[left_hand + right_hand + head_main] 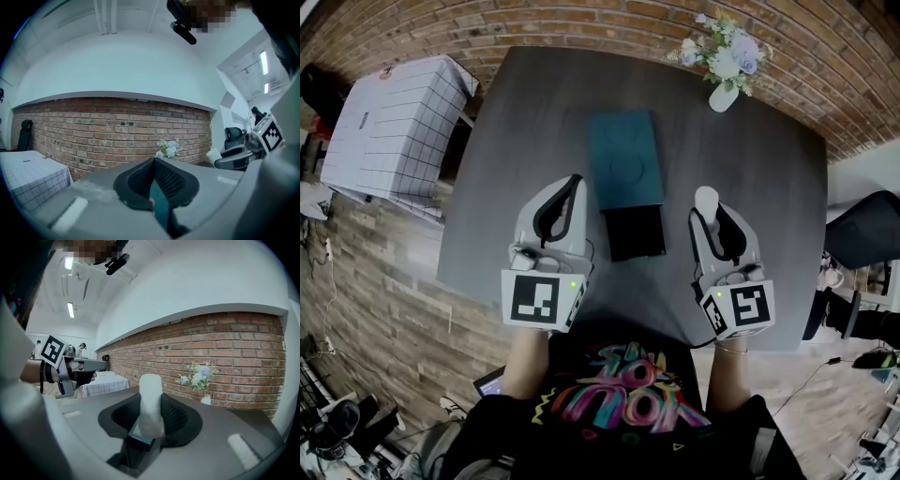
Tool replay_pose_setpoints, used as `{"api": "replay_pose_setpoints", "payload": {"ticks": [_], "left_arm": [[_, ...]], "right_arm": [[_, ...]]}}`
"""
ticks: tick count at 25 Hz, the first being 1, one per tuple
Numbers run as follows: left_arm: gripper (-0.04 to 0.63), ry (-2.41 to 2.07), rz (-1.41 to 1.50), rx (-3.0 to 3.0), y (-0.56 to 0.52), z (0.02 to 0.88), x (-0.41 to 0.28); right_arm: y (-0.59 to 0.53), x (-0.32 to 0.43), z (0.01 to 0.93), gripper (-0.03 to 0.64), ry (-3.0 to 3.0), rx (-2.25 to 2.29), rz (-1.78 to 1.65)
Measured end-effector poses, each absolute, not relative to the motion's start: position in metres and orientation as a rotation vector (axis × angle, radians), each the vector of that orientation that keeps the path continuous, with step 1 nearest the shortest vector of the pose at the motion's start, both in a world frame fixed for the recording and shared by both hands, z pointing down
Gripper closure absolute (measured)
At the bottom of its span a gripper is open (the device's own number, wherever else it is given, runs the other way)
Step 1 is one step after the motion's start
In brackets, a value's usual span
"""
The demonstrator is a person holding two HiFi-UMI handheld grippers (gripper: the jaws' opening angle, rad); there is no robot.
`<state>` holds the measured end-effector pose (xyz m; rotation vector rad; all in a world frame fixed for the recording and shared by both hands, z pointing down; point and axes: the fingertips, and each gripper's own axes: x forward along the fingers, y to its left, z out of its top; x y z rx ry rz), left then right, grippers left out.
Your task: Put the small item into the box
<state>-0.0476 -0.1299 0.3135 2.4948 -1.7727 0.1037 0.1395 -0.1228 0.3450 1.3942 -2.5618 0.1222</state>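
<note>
Right tool is clamped on the item, a small white block standing upright between its jaws and poking out past their tips. In the head view the item is held above the worktop, just right of the box and apart from it. The box lies in the middle of the worktop, its black part nearer the person and its teal part joined to the far end. Left tool hangs on the box's other side, jaws together at the tips with nothing in them. A vase of flowers stands at the far right corner. A table under a checked cloth is off to the left.
</note>
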Motion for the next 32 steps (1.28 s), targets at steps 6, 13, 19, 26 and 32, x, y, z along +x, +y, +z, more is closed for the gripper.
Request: {"api": "replay_pose_setpoints", "payload": {"ticks": [6, 13, 19, 26, 32], "left_arm": [[0.594, -1.769, 0.102, 2.485, -0.130, 0.319, -0.053], [0.594, -1.775, 0.102, 2.472, -0.128, 0.321, -0.059], [0.594, -1.803, 0.116, 2.431, -0.127, 0.329, -0.067], [0.594, -1.855, 0.131, 2.423, -0.127, 0.334, -0.080], [0.594, -1.880, 0.147, 2.386, -0.131, 0.341, -0.089]], "right_arm": [[-0.123, 0.129, 0.356, 0.482, -2.552, 1.337, 0.124], [-0.123, 0.118, 0.371, 0.482, -2.541, 1.259, 0.138], [-0.128, 0.107, 0.396, 0.482, -2.513, 1.138, 0.124], [-0.129, 0.097, 0.432, 0.482, -2.474, 1.021, 0.144], [-0.127, 0.089, 0.460, 0.482, -2.436, 0.934, 0.166]]}}
